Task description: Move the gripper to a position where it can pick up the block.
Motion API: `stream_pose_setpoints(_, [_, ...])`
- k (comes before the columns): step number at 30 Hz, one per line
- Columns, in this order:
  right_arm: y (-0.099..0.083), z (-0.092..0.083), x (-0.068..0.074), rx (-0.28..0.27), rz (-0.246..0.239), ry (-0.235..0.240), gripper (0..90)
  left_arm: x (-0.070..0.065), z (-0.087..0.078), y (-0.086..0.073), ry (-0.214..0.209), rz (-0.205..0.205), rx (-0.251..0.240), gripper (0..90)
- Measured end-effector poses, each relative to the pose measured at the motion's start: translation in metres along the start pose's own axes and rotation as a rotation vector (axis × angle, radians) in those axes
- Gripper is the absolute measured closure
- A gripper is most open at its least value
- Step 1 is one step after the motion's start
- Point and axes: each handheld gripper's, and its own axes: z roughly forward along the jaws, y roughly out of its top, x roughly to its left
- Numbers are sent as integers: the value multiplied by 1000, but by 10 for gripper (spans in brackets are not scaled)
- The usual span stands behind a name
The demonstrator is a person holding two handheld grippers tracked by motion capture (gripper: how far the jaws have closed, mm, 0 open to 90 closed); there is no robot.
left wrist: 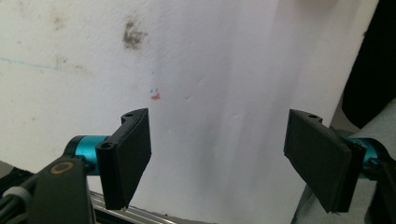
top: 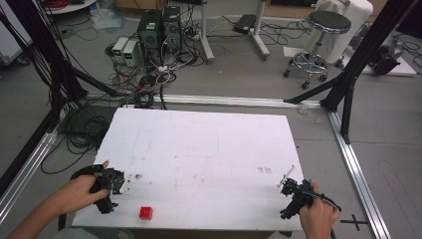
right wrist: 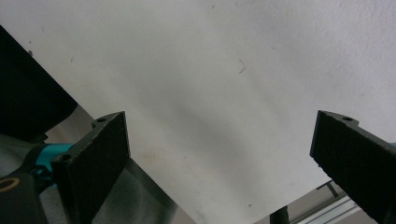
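Left gripper (left wrist: 217, 161) over white table (left wrist: 224, 70), jaws spread wide.
Nothing held between the two black pads (left wrist: 133, 156); teal fittings behind each. Dark grey smudge (left wrist: 133, 35) on the surface far ahead, small orange mark (left wrist: 156, 96) nearer.

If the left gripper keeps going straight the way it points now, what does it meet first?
Likely the bare white tabletop: the left gripper has its jaws wide open with nothing between or ahead. The red cube lies off to its side.
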Motion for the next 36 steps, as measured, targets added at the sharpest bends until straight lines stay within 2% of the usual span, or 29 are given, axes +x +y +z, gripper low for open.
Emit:
stream_pose_setpoints(3, [0,0,0,-2,3,0,40,-2,0,4,-8,11,0,235])
stream_pose_setpoints(5, [0,0,0,0,1,0,40,-4,1,11,-15,40,5,235])
stream_pose_setpoints(10, [1,0,0,-2,-4,1,40,-9,3,20,-33,63,-5,235])
stream_pose_setpoints(19, [2,0,1,0,-3,5,40,-16,6,35,-79,74,-22,235])
stream_pose_setpoints(30, [3,1,1,2,-1,5,40,-23,14,52,-127,69,-32,235])
stream_pose_setpoints(32, [3,0,1,2,-7,8,40,-26,16,55,-140,81,-34,235])
stream_pose_setpoints(36, [2,0,1,-2,1,6,40,-28,18,59,-144,81,-36,235])
